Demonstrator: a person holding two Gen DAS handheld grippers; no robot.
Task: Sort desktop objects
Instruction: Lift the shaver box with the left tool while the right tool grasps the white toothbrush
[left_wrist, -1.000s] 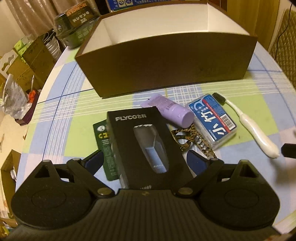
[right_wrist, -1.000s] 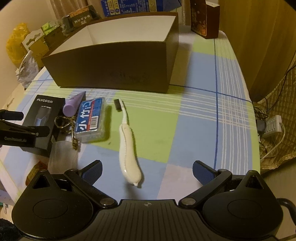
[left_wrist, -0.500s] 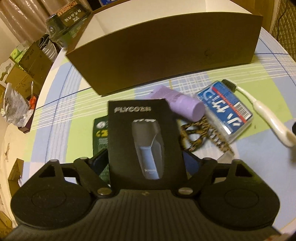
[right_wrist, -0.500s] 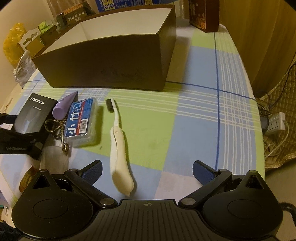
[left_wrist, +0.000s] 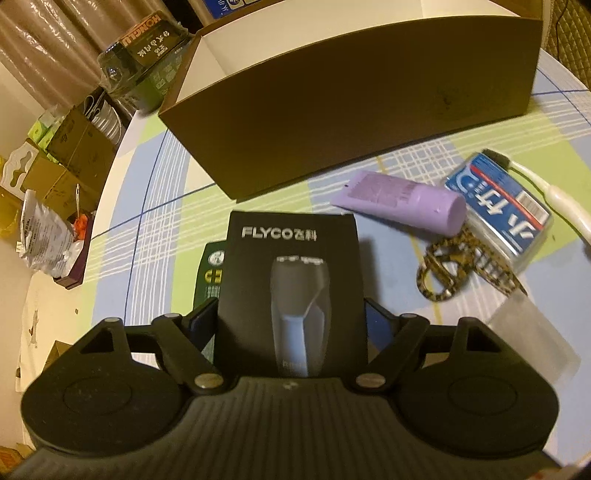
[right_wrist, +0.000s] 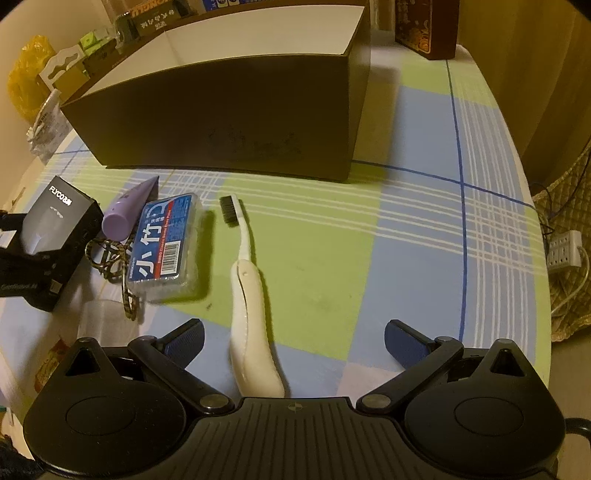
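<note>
Black FLYCO shaver box (left_wrist: 291, 295) clamped between blue pads of left gripper (left_wrist: 290, 325), raised above green card (left_wrist: 212, 273), in front of big brown open cardboard box (left_wrist: 351, 107). Left wrist view: lilac tube (left_wrist: 402, 203) right of shaver box, near brown box's front wall; leopard-print keychain (left_wrist: 461, 266) and blue-label clear plastic case (left_wrist: 506, 206) further right.

Right wrist view: right gripper (right_wrist: 293, 339) spread wide, holding nothing; white folding toothbrush (right_wrist: 249, 295) lies on checked tablecloth (right_wrist: 406, 240) between its fingers, near left one, in front of brown box (right_wrist: 221, 122).
</note>
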